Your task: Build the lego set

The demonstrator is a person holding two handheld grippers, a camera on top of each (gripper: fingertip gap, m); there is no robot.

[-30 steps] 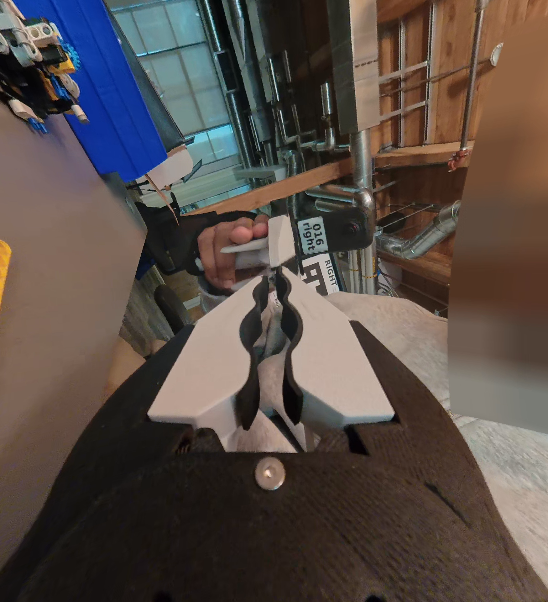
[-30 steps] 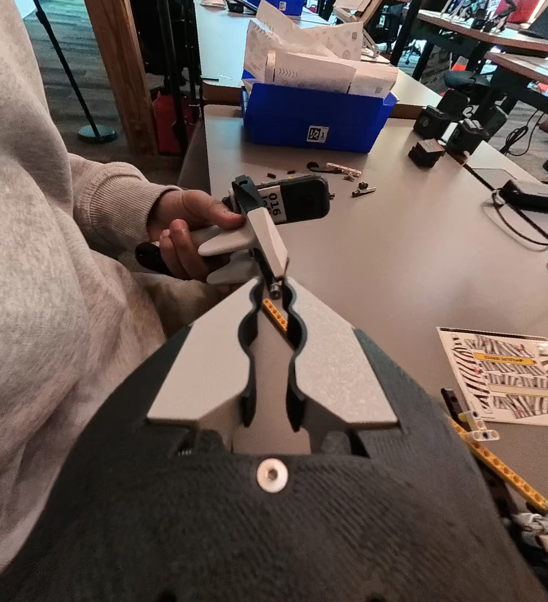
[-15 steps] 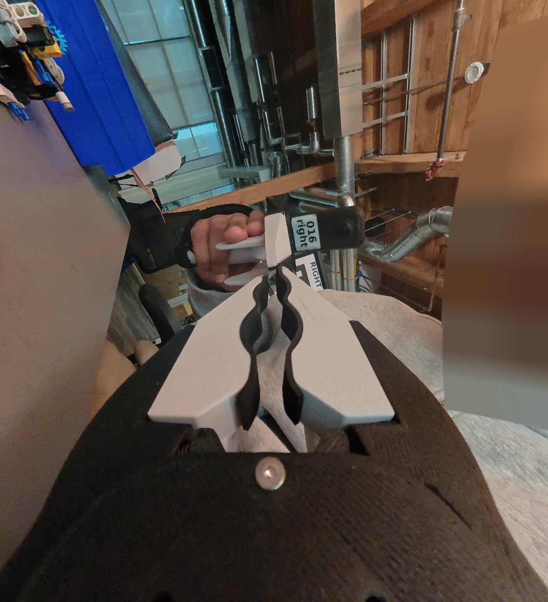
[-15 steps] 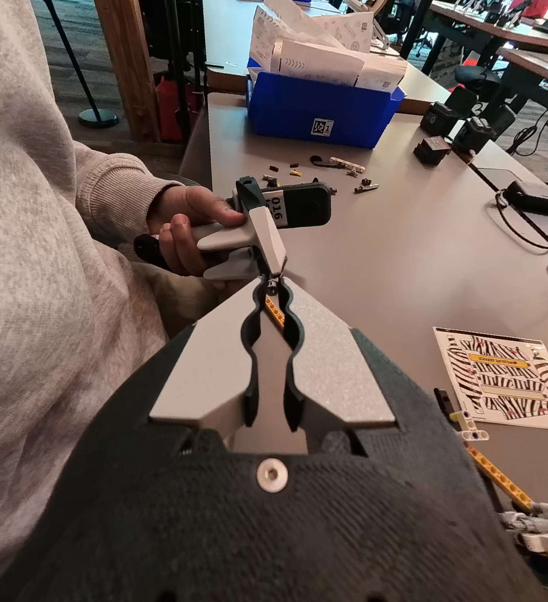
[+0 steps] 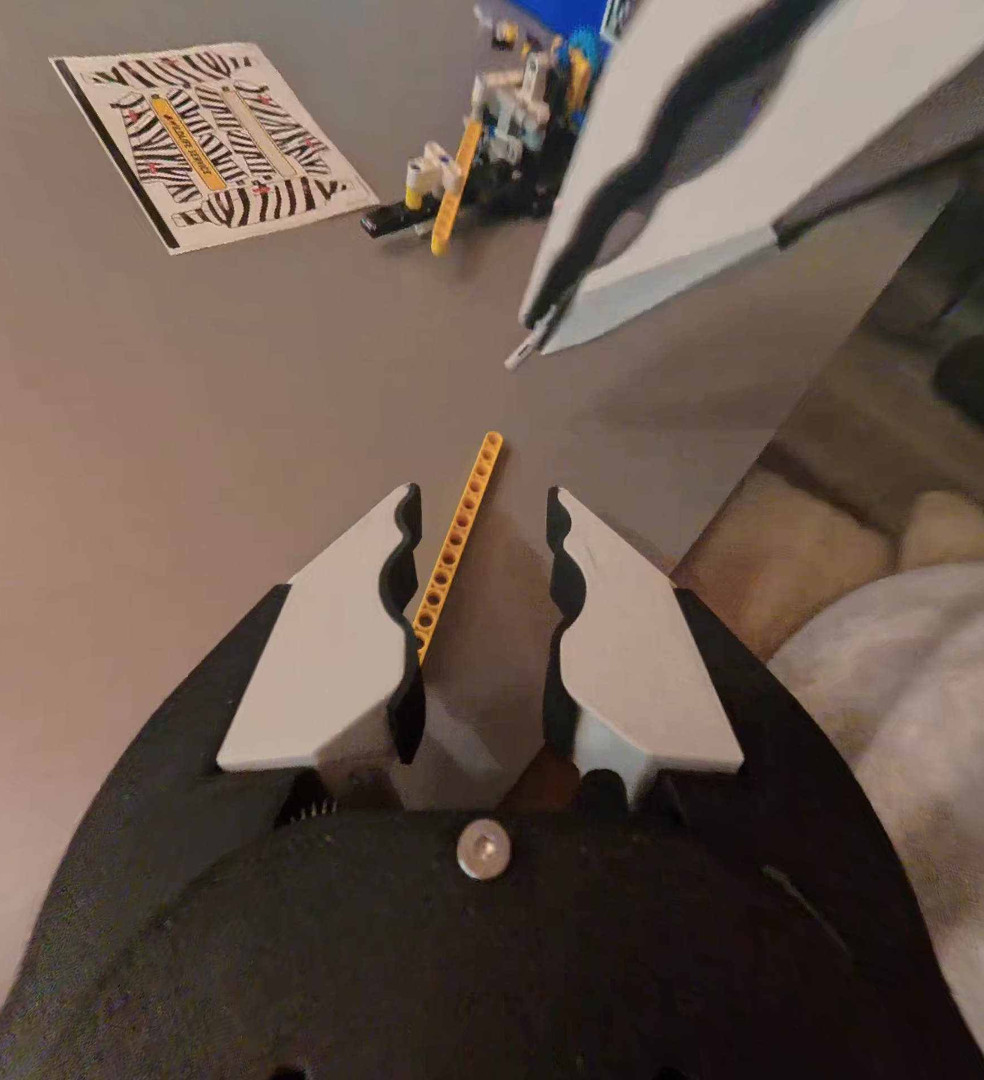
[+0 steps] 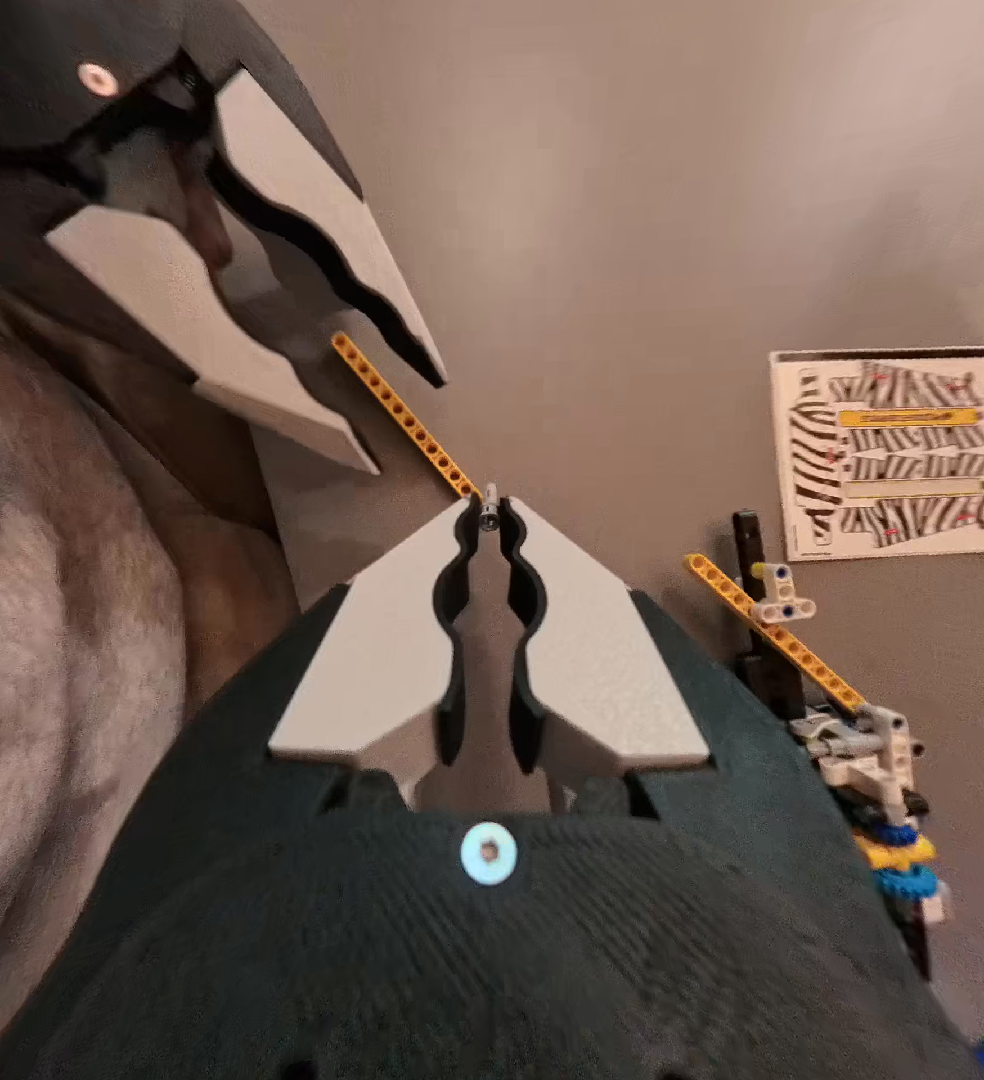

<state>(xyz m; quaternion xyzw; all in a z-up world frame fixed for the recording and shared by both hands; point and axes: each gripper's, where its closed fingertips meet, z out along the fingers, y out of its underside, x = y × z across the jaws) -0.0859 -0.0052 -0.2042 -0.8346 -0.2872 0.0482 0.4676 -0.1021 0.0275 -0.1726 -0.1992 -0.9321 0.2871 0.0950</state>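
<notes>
A long yellow holed beam (image 5: 460, 537) lies on the grey table (image 5: 127, 409). My left gripper (image 5: 484, 497) is open and points down over it, the beam running between its fingers, closer to the left one. My right gripper (image 6: 488, 509) is shut on a small grey pin (image 6: 489, 504), whose tip is right at the beam's near end (image 6: 401, 416). In the left wrist view the right gripper (image 5: 536, 330) comes in from the upper right with the pin (image 5: 520, 353) sticking out. The left gripper (image 6: 406, 425) shows at upper left in the right wrist view.
A partly built model (image 6: 863, 754) with a second yellow beam, black and white parts and blue and yellow gears stands at the right; it also shows in the left wrist view (image 5: 507, 134). A zebra-striped sticker sheet (image 6: 898, 456) lies beyond it. A grey sleeve (image 6: 39, 643) fills the left.
Both grippers have swung from facing each other in the air down toward the table. My left gripper has opened over the yellow beam. My right gripper still holds the pin.
</notes>
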